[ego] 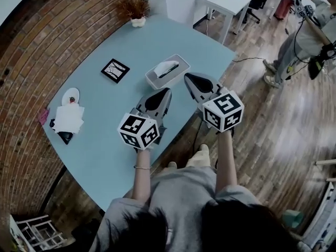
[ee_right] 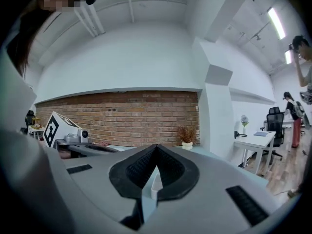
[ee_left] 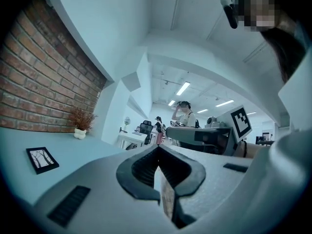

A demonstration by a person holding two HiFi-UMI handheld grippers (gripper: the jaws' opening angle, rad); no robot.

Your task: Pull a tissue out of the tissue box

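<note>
The tissue box (ego: 167, 70) is a pale open-topped box on the light blue table (ego: 105, 151), with a white tissue sticking out of its top. In the head view my left gripper (ego: 166, 91) hovers just in front of the box, its jaws shut and empty. My right gripper (ego: 187, 77) is at the box's right corner, also shut on nothing. The left gripper view shows its dark pads (ee_left: 146, 167) meeting at the tips (ee_left: 157, 148). In the right gripper view the tips (ee_right: 156, 146) also meet, with a white rim (ee_right: 155, 185) visible below them.
A black picture frame (ego: 115, 70) lies left of the box, and a potted dried plant (ego: 135, 9) stands at the table's far end. A white plate (ego: 70, 96) and white paper (ego: 69, 118) lie at the left edge. A white desk (ego: 223, 1) and a standing person (ego: 304, 38) are beyond.
</note>
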